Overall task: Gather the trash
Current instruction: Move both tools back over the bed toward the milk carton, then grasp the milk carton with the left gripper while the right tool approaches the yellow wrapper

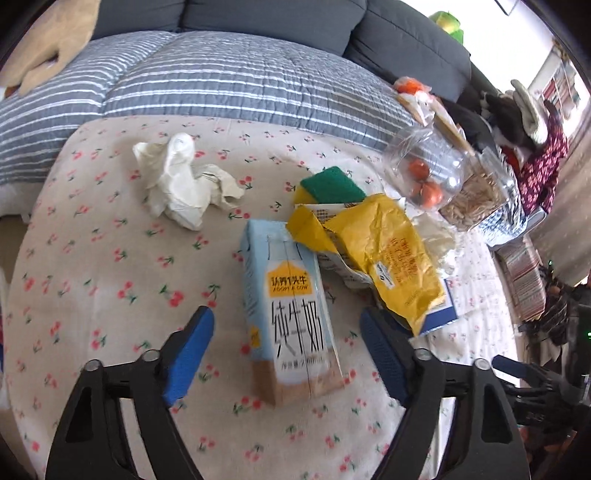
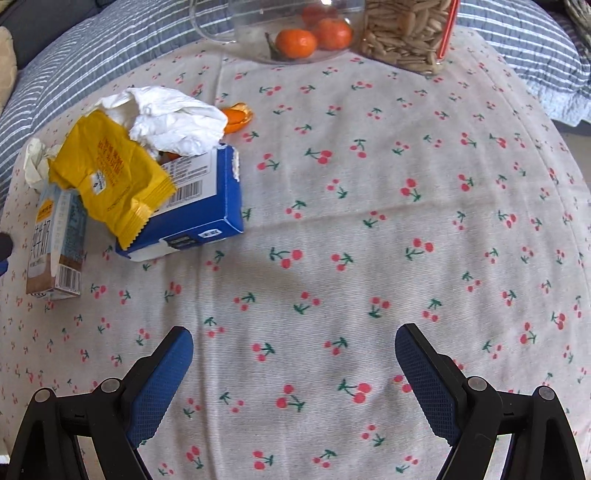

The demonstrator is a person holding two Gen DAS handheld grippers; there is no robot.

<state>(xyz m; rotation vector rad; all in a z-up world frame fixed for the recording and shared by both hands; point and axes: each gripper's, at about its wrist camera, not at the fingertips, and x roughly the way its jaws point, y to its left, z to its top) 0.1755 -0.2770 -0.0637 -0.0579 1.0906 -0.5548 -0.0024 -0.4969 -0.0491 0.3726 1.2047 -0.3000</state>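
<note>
The left gripper (image 1: 286,336) is spread wide, its blue fingers (image 1: 190,347) flanking a milk carton (image 1: 288,310) lying flat on the cherry-print cloth (image 1: 110,280), apart from both pads. Likely empty, light and crushable, it is best pinched gently across its long side walls. The right gripper (image 2: 293,354) gapes over bare cloth, the blue box (image 2: 195,210) far ahead-left

A: From where does the left wrist camera look?
B: From low above the cherry-print cloth (image 1: 110,258), facing the sofa (image 1: 280,18), very near the milk carton (image 1: 288,306).
A: And the right one?
B: Higher, facing the jar of seeds (image 2: 406,33). The 2 views share the carton (image 2: 55,251) and yellow wrapper (image 2: 110,177).
</note>
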